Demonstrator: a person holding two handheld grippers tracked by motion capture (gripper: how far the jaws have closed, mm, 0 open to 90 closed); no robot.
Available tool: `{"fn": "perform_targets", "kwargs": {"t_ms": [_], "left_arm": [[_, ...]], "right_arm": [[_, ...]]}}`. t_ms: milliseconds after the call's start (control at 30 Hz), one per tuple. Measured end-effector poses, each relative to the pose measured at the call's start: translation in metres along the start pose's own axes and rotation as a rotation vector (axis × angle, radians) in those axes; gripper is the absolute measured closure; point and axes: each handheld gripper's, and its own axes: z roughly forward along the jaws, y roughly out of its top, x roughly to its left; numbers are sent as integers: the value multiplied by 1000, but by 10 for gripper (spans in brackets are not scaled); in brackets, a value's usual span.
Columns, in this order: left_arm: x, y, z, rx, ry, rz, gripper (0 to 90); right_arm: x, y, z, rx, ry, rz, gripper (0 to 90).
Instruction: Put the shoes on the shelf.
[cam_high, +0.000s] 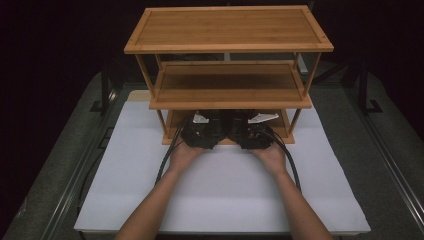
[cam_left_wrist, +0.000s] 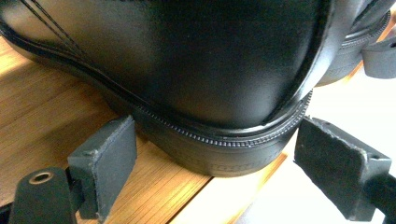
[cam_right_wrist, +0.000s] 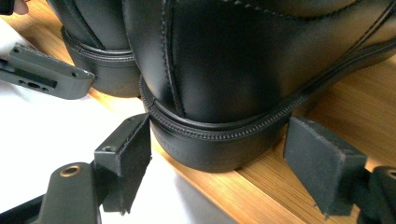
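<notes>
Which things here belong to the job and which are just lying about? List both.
In the job:
- left shoe, heel between the open left claw
- right shoe, heel between the open right claw
- bottom shelf of the rack, where both stand

Lying about:
- middle shelf
- top shelf
- white mat

Dark room, white table (cam_high: 225, 200), grey floor (cam_high: 55, 165)

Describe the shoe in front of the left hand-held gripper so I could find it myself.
Start at the bamboo rack on the white mat and look at its lowest shelf. Two black leather shoes stand there, heels outward. It is the left shoe, whose heel juts over the shelf edge between the open pads of the left hand-held gripper.
</notes>
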Motion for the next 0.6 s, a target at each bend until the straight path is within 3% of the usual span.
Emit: {"fn": "perform_targets", "kwargs": {"t_ms": [133, 400, 433, 500, 600], "left_arm": [[-1, -1, 1, -1, -3, -20, 129], [2, -1, -4, -1, -5, 10, 135], [1, -2, -8, -2, -3, -30, 134], [5, -1, -13, -12, -9, -3, 134], [5, -1, -19, -8, -15, 3, 133]], "right_arm": [[-2, -1, 1, -3, 11, 7, 233], [-6, -3, -1, 2, 39, 49, 221], [-7, -3, -5, 12, 36, 55, 180], [-9, -4, -8, 7, 39, 59, 169], [-9, -4, -15, -4, 52, 67, 154]]}}
